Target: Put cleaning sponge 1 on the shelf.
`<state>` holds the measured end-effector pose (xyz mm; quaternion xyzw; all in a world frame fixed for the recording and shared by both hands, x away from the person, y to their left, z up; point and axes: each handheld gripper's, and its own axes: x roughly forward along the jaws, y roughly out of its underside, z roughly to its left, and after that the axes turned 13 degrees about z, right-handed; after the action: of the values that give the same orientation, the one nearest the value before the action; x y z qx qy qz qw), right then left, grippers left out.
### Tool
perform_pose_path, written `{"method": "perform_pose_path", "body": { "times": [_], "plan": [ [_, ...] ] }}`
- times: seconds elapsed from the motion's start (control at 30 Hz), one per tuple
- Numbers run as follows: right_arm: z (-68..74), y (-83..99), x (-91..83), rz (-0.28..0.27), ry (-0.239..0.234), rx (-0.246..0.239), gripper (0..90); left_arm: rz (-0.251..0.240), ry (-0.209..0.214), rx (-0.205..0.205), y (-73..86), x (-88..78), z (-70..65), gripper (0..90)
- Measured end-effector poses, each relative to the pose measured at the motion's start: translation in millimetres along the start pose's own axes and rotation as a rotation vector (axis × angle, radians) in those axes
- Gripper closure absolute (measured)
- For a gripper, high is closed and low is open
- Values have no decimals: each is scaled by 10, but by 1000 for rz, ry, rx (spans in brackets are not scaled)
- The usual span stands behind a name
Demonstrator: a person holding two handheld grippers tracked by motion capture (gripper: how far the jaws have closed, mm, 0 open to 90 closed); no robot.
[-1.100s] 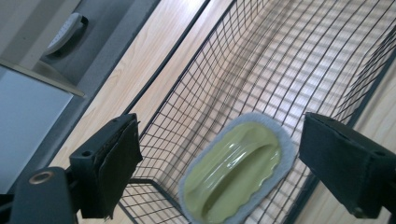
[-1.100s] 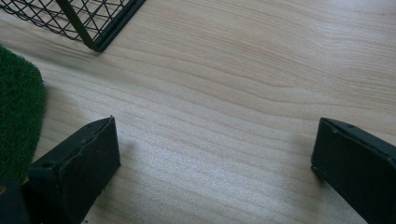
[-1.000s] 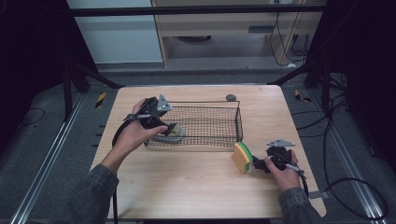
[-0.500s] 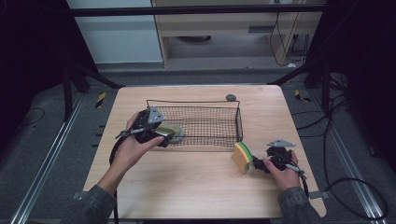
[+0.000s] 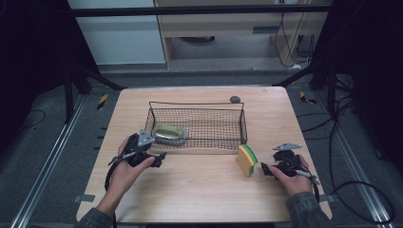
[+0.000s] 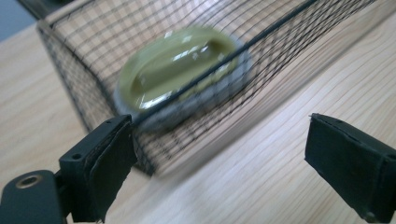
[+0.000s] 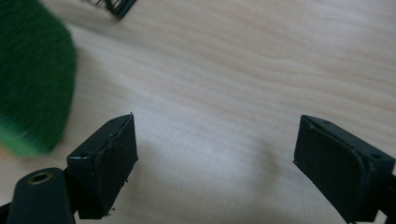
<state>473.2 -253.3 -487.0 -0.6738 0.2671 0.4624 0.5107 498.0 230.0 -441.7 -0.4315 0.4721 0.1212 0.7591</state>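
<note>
Nearest the person, the right gripper (image 5: 264,169) rests low on the table (image 5: 199,199), its jaws having just been narrowing with nothing between them, just beside the sponge (image 5: 247,159) standing on edge, seemingly lined up for a grasp. The left gripper (image 5: 160,156) hangs with jaws apart and empty outside the wire basket (image 5: 243,124), where the green scrubber (image 5: 168,132) lies, apparently let go

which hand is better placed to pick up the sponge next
Right. The right gripper, fingers open and empty, sits just beside the sponge; the left gripper is across the table by the basket.
</note>
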Motion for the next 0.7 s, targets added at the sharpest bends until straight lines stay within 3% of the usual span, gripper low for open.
{"method": "perform_pose_path", "body": {
  "times": [0.1, 0.2, 0.23, 0.3, 0.43, 0.6, 0.7],
  "plan": [
    [46, 52, -113, 52, -17, -17, 153, 47, -19, -44, 204, 90, 86, 77],
    [66, 82, -172, 72, -40, -21, 158, 72, -28, -57, 295, 143, 124, 79],
    [107, 109, -222, 95, -50, -34, 161, 90, -26, -83, 366, 207, 157, 79],
    [172, 122, -278, 109, -65, -54, 182, 115, -38, -76, 399, 270, 179, 77],
    [329, 106, -368, 133, -92, -104, 180, 123, -23, -107, 442, 321, 238, 71],
    [436, 86, -406, 149, -106, -123, 176, 123, -17, -132, 492, 361, 279, 68],
    [519, 51, -449, 155, -116, -138, 171, 115, 14, -152, 512, 406, 299, 51]
  ]
}}
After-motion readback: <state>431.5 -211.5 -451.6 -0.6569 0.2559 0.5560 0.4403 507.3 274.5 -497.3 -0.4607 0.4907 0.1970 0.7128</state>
